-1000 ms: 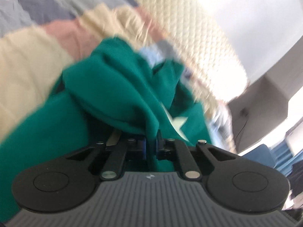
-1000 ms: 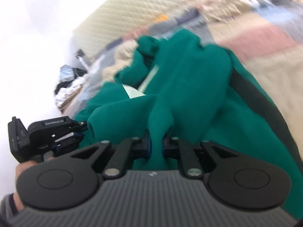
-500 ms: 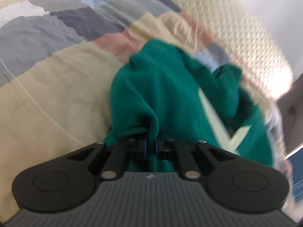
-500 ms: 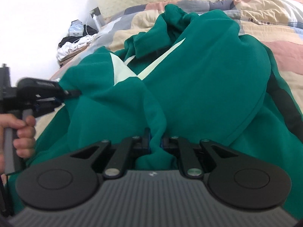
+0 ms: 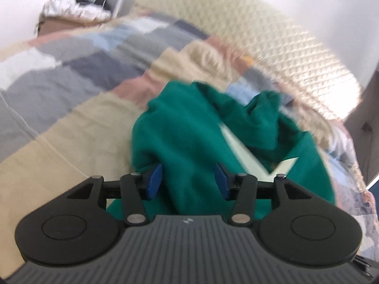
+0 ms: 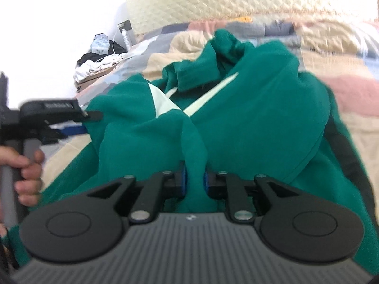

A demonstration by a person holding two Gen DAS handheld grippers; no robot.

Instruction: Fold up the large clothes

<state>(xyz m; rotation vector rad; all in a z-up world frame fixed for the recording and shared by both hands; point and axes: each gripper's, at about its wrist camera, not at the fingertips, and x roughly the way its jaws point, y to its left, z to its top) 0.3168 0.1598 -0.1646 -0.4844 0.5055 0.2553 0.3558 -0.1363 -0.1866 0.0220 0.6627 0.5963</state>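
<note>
A large green sweatshirt (image 5: 189,130) with white stripes lies bunched on the patchwork bed cover (image 5: 71,82). My left gripper (image 5: 188,182) is open, its blue pads (image 5: 154,179) spread with a fold of green cloth lying loose between them. In the right wrist view the sweatshirt (image 6: 248,108) fills the middle. My right gripper (image 6: 194,182) has its pads a little apart, with a ridge of green cloth still pinched between them. The left gripper (image 6: 78,123) shows at the left edge, at the garment's side.
A quilted cream headboard (image 5: 272,54) runs behind the bed. A bedside box with clothes and cables (image 6: 99,64) stands at the bed's far left corner. A hand (image 6: 26,168) holds the left gripper's handle.
My left gripper has opened and let go of the green cloth. My right gripper's pads have parted slightly on their fold. The garment has settled lower on the bed.
</note>
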